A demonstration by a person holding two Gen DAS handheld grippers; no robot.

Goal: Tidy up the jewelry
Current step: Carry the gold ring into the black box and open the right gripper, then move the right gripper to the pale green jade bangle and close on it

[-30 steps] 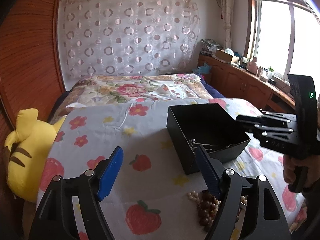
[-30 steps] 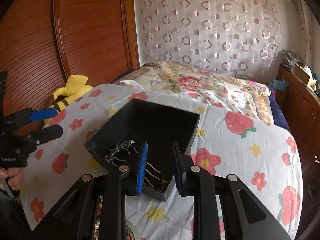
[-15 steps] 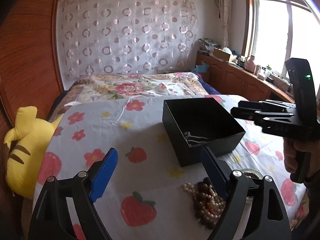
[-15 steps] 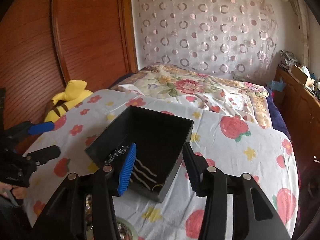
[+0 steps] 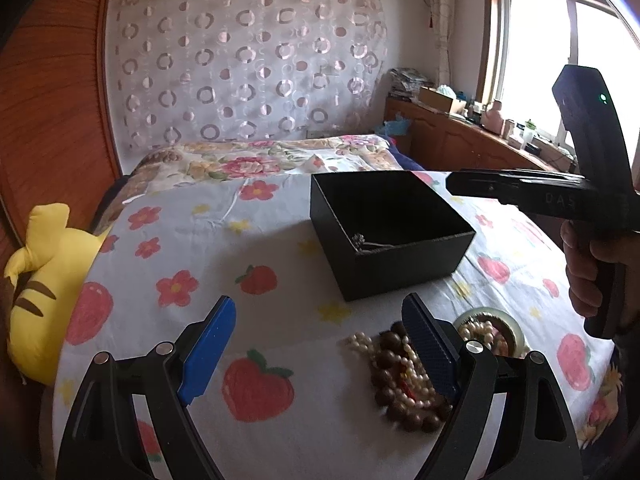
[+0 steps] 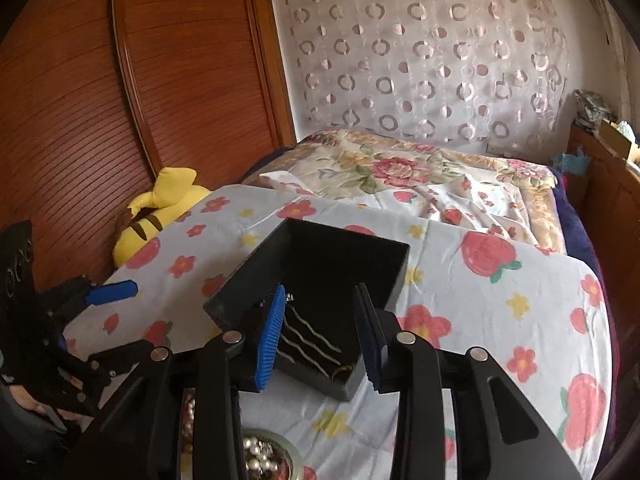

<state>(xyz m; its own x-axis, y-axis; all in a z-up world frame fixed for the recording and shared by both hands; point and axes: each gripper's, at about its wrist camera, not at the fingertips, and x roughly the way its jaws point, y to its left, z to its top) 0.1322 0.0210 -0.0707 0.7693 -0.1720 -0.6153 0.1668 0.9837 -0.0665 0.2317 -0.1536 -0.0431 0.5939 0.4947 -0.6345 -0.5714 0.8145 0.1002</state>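
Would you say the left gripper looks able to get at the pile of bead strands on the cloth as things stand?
Probably yes. The left gripper is open, and the bead strands lie uncovered on the cloth just by its right finger, with nothing over them; the black box sits farther off.

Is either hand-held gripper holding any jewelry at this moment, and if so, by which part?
Nothing is held. The left hand-held gripper is open above the bead necklaces; the right hand-held gripper is open over the black box.

Both fisheye views look forward along their own gripper's fingers, low over the flower-print desk (image 5: 168,240), toward the circle-patterned curtain (image 6: 424,64). Left sits farther back; right hangs close above the black box (image 6: 340,256), which both share.
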